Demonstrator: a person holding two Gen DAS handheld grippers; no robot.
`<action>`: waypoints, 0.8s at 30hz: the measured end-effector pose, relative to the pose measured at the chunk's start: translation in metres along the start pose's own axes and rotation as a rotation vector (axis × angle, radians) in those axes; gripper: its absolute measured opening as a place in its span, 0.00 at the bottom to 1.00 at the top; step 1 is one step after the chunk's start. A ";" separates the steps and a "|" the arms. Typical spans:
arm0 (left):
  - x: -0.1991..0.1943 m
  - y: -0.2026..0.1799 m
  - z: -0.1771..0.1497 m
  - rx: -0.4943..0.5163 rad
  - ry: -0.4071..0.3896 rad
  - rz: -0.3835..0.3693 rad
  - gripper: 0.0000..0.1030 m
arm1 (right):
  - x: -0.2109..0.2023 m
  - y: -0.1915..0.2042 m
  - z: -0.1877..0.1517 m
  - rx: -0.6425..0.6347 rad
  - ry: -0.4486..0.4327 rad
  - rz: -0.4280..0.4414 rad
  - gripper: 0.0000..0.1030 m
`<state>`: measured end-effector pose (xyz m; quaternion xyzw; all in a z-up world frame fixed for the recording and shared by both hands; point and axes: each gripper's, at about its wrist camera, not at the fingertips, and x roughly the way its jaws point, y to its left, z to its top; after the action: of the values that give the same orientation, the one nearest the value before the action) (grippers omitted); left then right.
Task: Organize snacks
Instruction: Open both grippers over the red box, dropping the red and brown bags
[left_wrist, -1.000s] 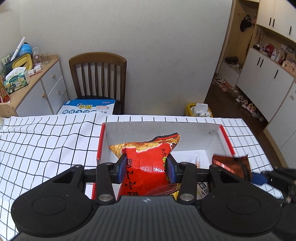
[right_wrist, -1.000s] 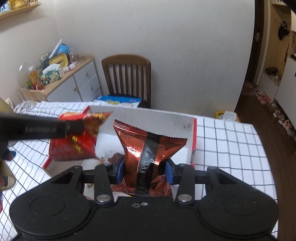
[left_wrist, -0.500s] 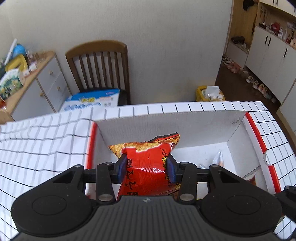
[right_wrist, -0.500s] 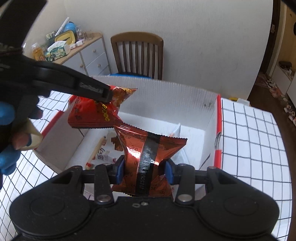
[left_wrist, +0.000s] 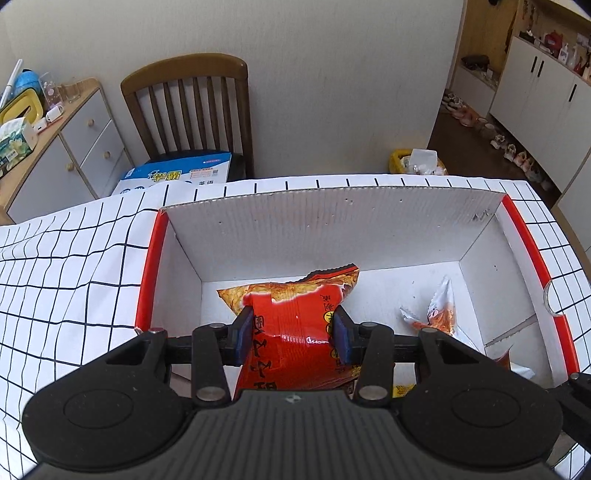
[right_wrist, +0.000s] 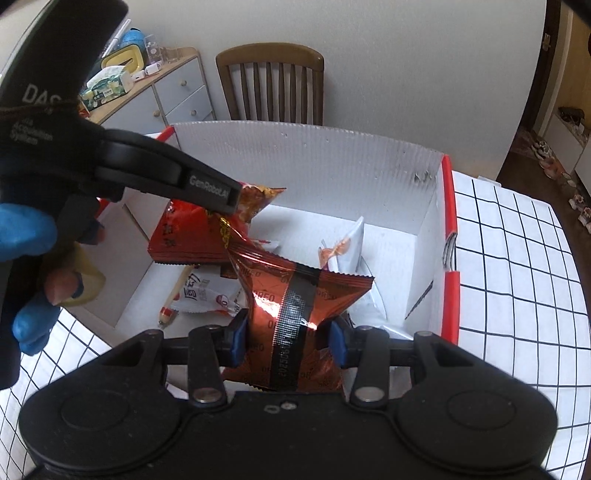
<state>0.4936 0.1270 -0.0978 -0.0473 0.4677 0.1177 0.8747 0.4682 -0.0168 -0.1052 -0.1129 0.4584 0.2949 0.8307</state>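
Note:
My left gripper (left_wrist: 291, 334) is shut on a red and orange snack bag (left_wrist: 295, 314), held inside the white cardboard box with red rims (left_wrist: 332, 221). The right wrist view shows that red bag (right_wrist: 192, 229) at the box's left side with the left gripper's finger (right_wrist: 207, 190) over it. My right gripper (right_wrist: 286, 338) is shut on a shiny copper-red cookie packet (right_wrist: 299, 291), held low over the box's near side. Small white snack packets (right_wrist: 207, 295) lie on the box floor, and another white and orange packet (left_wrist: 439, 314) rests near the right wall.
The box stands on a table covered with a white black-grid cloth (left_wrist: 74, 273). A wooden chair (left_wrist: 192, 107) with a blue and white bag on its seat stands behind the table. A sideboard (left_wrist: 48, 147) with clutter is at the left. A person's hand in a blue glove (right_wrist: 26, 236) holds the left gripper.
Both grippers have sunk toward and into the box with their packets still gripped. The box interior now fills more of both views.

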 end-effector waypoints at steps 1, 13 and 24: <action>0.000 0.001 0.000 -0.003 -0.001 -0.001 0.42 | 0.001 0.000 0.000 0.000 0.003 -0.001 0.42; -0.018 0.010 0.005 -0.065 -0.034 -0.017 0.65 | 0.003 0.002 -0.002 0.004 -0.003 0.025 0.77; -0.061 0.023 -0.006 -0.099 -0.082 -0.045 0.65 | -0.027 0.001 0.001 0.035 -0.078 0.008 0.91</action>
<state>0.4508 0.1379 -0.0502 -0.0962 0.4241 0.1226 0.8921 0.4574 -0.0260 -0.0820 -0.0847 0.4312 0.2944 0.8487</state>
